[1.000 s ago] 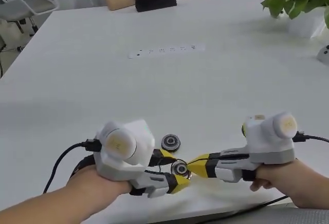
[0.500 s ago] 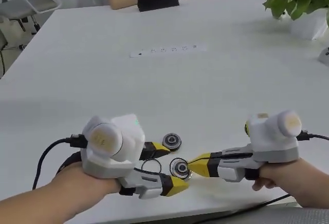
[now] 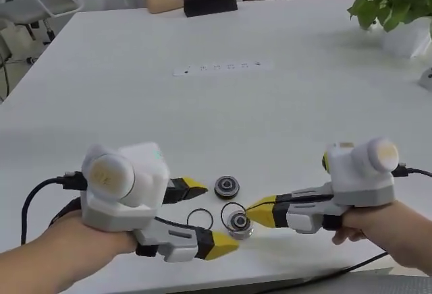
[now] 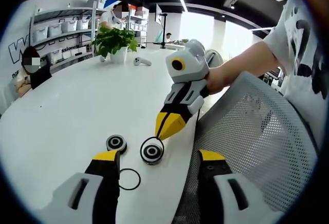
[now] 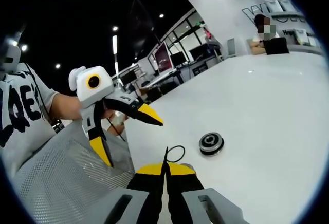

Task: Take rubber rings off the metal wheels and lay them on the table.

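Now our left gripper [image 3: 210, 214] has opened and backed off, one ring [image 3: 199, 218] laid down at lower centre; right gripper [image 3: 251, 208] pinches the second ring [image 5: 175, 154].

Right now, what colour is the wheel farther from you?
Black rim, silvery centre: the wheel shows best in the head view.

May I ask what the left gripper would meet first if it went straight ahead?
Most likely the near metal wheel, dead ahead between its jaws, with the right gripper just beyond; height is unclear.
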Demonstrator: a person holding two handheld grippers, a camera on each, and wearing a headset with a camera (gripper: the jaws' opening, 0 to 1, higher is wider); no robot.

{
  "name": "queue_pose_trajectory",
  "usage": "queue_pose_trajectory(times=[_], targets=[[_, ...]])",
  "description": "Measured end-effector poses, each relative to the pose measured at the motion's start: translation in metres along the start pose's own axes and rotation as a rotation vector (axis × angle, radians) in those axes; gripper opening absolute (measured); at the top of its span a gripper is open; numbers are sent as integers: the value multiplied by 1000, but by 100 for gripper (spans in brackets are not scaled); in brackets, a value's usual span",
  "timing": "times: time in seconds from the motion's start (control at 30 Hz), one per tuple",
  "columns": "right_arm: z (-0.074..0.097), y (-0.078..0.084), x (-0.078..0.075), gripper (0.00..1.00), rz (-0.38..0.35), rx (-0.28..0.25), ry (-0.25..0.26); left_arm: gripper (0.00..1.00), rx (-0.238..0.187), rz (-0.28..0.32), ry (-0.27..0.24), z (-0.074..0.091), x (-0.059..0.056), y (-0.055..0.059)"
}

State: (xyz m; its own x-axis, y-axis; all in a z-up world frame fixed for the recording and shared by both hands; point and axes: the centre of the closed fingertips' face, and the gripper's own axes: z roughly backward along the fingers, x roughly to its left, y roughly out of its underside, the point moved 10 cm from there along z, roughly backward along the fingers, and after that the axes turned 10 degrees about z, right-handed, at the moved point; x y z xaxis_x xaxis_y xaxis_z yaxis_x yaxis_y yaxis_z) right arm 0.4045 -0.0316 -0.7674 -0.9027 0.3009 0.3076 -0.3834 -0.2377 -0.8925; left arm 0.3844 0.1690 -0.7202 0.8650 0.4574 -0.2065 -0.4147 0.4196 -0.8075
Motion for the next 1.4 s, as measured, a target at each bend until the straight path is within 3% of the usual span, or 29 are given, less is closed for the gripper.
queue_pose_trajectory(times=[0.3,0.8,1.4], targets=[[-7,-13,-2,0,24,15,-17,71,-12,18,-43,16,8,4],[-23,-34,-6,0,61,42,-52,82,-46,60,-113,45,20,10],[-63,-34,-2,0,78,136,-108,89,-75,79,-182,67,27,19]])
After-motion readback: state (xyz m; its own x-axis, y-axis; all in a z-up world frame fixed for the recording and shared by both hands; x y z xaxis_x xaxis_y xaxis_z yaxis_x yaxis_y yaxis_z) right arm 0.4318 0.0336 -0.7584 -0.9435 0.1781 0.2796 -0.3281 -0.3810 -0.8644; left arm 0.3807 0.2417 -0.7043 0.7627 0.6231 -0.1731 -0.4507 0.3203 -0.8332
